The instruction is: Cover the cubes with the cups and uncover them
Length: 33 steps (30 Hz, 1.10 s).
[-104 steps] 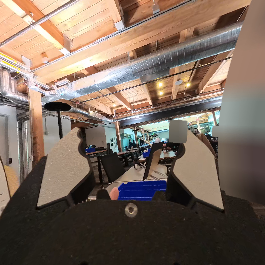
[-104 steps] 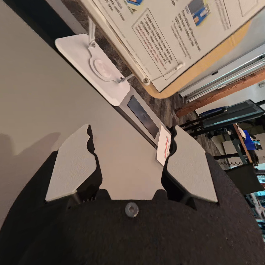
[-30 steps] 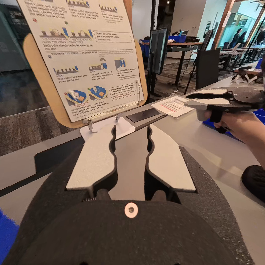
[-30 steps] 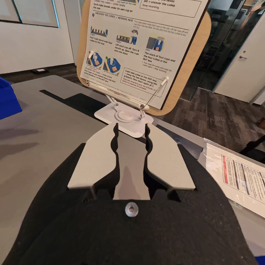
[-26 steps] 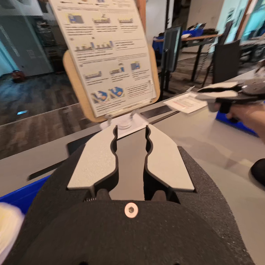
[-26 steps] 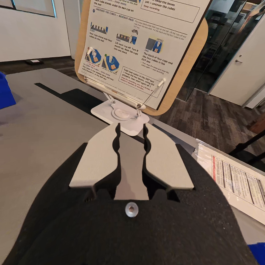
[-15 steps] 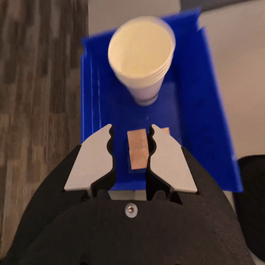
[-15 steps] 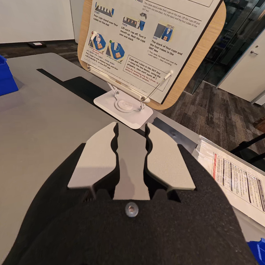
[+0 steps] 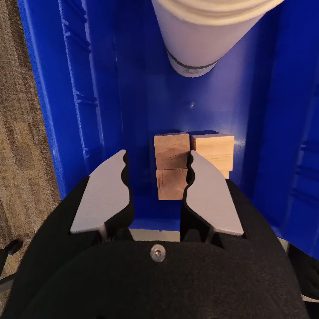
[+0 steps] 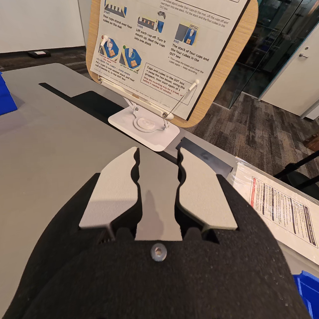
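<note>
Blue bin [image 9: 284,120]: floor left bare between the wooden cubes [image 9: 170,164] and the stack of cups [image 9: 193,34], and in a strip between cubes and left wall. Grey bench [image 10: 43,155]: open surface is seen ahead of the right tongs [image 10: 158,150], bounded by the white stand base [image 10: 155,136] and a plastic-sleeved sheet [image 10: 276,207] at right.

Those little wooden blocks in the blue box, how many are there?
4, packed in a square on the floor of the blue box: far-left, near-left, far-right, and near-right, mostly hidden behind a finger. More could hide there.
</note>
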### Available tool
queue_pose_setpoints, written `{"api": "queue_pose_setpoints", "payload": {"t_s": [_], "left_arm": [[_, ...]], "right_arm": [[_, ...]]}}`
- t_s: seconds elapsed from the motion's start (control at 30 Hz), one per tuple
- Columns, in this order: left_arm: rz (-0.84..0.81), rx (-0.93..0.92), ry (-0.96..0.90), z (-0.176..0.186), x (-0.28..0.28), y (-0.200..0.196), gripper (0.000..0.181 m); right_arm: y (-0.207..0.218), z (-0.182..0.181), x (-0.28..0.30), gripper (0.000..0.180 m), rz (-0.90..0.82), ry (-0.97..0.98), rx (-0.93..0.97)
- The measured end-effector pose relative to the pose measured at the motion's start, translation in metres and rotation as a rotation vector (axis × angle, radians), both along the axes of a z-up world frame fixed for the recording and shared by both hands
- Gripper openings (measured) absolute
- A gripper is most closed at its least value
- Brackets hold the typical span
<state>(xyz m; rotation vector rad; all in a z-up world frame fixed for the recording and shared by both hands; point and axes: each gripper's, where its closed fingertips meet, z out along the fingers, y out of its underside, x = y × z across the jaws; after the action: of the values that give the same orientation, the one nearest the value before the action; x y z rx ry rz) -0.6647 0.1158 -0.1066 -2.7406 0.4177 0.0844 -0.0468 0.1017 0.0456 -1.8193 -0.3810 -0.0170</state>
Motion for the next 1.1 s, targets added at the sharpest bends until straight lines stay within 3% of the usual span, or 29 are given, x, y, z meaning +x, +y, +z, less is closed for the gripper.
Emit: {"api": "queue_pose_setpoints", "payload": {"t_s": [0.33, 1.1], "left_arm": [[0.054, -0.046, -0.102, -0.004, 0.004, 0.001, 0.063], [0.002, -0.073, 0.045, -0.014, 0.001, 0.001, 0.06]], "right_arm": [[-0.004, 0.007, 0.016, 0.042, -0.028, 0.038, 0.016], [-0.004, 0.003, 0.019, 0.044, -0.043, 0.031, 0.0]]}}
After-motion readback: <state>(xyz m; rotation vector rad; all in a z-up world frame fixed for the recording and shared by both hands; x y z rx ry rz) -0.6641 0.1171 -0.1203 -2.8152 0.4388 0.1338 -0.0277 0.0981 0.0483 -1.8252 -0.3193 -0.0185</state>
